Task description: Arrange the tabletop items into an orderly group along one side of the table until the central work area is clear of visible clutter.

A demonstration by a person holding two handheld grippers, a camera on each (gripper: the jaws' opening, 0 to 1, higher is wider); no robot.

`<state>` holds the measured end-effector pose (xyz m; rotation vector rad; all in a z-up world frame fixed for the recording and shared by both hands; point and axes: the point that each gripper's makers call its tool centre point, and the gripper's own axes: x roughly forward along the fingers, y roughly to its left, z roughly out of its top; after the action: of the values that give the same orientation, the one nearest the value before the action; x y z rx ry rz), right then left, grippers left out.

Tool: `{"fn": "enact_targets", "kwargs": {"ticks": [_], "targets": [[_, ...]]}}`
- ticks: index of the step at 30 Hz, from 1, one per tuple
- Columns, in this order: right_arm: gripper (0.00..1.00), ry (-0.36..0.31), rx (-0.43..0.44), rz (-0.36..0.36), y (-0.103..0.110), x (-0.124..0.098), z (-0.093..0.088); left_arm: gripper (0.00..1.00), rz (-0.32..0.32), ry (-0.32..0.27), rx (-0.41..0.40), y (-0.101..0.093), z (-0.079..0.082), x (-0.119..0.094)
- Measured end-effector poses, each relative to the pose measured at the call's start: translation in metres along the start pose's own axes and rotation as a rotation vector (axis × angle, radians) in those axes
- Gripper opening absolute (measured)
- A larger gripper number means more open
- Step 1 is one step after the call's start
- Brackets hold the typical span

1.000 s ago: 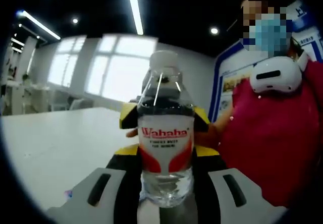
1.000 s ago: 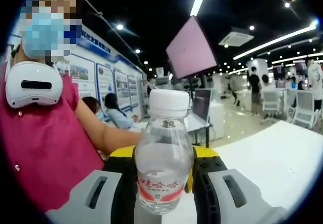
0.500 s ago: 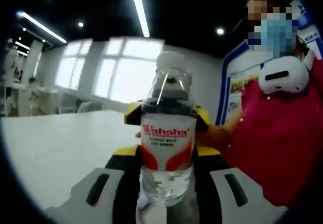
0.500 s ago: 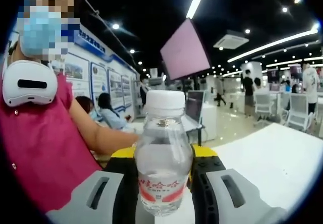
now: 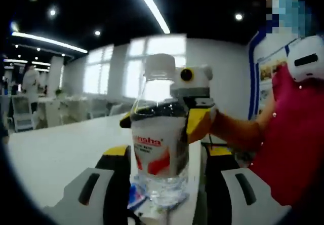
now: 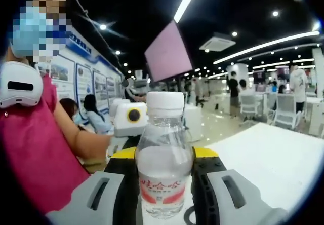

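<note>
Both the left gripper (image 5: pixel 163 194) and right gripper (image 6: pixel 164 194) were closed from opposite sides on the water bottle (image 6: pixel 163 172) above the bench (image 6: pixel 273 159), seemingly for steady relocation.

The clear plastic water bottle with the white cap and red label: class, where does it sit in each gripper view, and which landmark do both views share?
Left gripper view: clear plastic water bottle, centre, between that gripper's jaws.
Right gripper view: bottle, centre bottom, between the jaws.
Shared landmark: the person's pink-red shirt.
</note>
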<state>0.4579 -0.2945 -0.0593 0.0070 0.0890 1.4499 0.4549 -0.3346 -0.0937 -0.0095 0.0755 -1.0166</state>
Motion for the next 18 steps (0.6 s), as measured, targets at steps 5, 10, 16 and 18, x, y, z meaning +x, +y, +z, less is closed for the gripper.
{"fn": "enact_targets", "kwargs": {"ticks": [5,10,16,18], "targets": [[0.38,-0.016,-0.009,-0.077,-0.014,0.000,0.003,0.55,0.207,0.036,0.093,0.018,-0.002,0.005],[0.38,-0.030,-0.015,-0.153,-0.027,-0.001,0.007,0.54,0.335,0.042,0.106,0.028,0.002,0.009],[0.38,-0.054,-0.027,-0.251,-0.041,-0.003,0.012,0.51,0.466,0.056,0.094,0.043,0.006,0.010],[0.38,-0.063,-0.033,-0.274,-0.043,-0.003,0.013,0.51,0.465,0.052,0.086,0.041,0.007,0.013]]}}
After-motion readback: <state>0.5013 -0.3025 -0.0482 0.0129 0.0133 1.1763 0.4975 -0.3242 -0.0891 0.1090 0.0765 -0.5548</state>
